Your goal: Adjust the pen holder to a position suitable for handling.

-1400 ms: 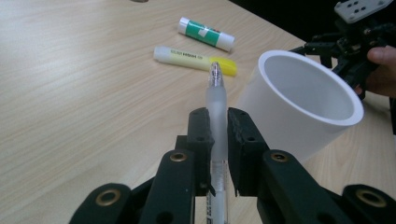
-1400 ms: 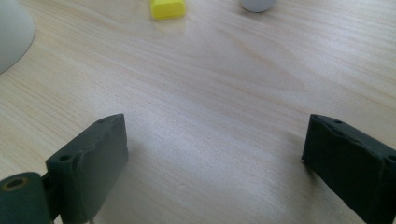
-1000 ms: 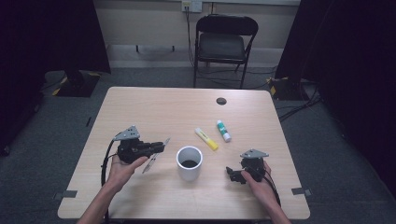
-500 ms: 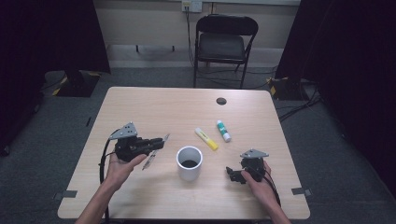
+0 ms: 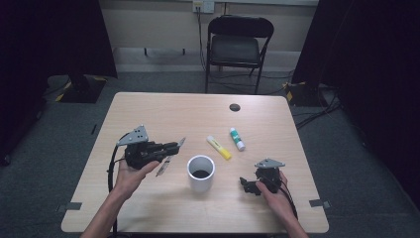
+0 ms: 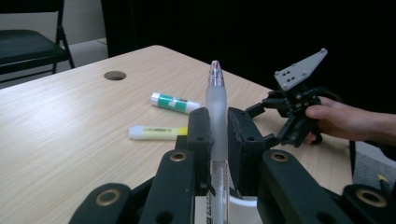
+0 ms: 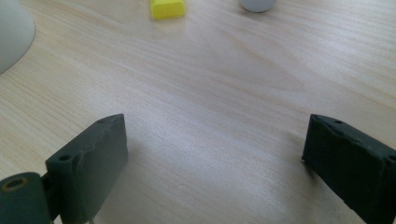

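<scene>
My left gripper (image 5: pixel 170 147) hangs above the table left of a white cup (image 5: pixel 200 172), shut on a clear pen (image 5: pixel 162 167). In the left gripper view the pen (image 6: pixel 216 100) stands upright between the jaws of that gripper (image 6: pixel 218 122), with the cup's rim (image 6: pixel 243 203) just below. A yellow highlighter (image 5: pixel 219 148) and a green-and-white glue stick (image 5: pixel 236 139) lie beyond the cup. My right gripper (image 5: pixel 246 184) rests on the table right of the cup. Its jaws (image 7: pixel 215 135) stand wide open over bare wood.
A round cable hole (image 5: pixel 234 107) sits near the table's far edge (image 5: pixel 198 94). A black folding chair (image 5: pixel 236 47) stands behind the table. In the right gripper view the cup's wall (image 7: pixel 11 32) is at top left and the highlighter's end (image 7: pixel 168 8) at the top.
My left gripper has risen a little with the pen held in it. The right gripper has stayed where it was.
</scene>
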The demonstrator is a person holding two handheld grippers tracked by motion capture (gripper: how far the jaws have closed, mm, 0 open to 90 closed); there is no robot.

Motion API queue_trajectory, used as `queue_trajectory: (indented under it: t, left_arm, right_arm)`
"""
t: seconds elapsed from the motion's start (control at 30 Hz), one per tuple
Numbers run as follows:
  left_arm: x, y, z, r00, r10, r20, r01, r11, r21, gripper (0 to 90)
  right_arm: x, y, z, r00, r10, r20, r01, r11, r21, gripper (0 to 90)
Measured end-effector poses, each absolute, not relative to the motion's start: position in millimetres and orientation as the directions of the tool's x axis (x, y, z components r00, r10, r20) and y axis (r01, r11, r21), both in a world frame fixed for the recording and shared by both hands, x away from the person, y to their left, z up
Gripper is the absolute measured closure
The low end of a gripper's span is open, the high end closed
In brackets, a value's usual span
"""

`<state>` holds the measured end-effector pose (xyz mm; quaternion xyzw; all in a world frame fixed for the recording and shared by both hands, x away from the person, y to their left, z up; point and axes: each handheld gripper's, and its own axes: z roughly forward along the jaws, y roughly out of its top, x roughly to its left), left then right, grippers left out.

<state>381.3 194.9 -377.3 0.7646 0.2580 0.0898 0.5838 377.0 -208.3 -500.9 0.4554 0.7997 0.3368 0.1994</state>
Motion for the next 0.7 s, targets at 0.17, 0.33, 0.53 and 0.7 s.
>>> queue_trajectory:
  t: [0.17,0.33,0.53,0.7]
  left_arm:
    - [381.4,183.6,-369.3,0.863,0.484,-0.145,0.271,-0.200,0.942,80.2]
    - [382.9,173.8,-359.9,0.872,0.468,-0.142,0.254,-0.186,0.949,80.2]
    - [386.8,157.0,-353.5,0.884,0.445,-0.147,0.246,-0.172,0.954,80.2]
    - [388.3,144.1,-351.7,0.889,0.433,-0.147,0.241,-0.170,0.956,80.1]
  right_arm:
    - [377.0,-208.3,-500.9,-0.506,0.863,-0.013,0.594,0.359,0.720,5.7]
    - [377.0,-208.3,-500.9,-0.506,0.863,-0.012,0.594,0.359,0.720,5.7]
    - [377.0,-208.3,-500.9,-0.506,0.863,-0.012,0.594,0.359,0.720,5.7]
    - [377.0,-208.2,-500.8,-0.505,0.863,-0.011,0.595,0.358,0.720,5.7]
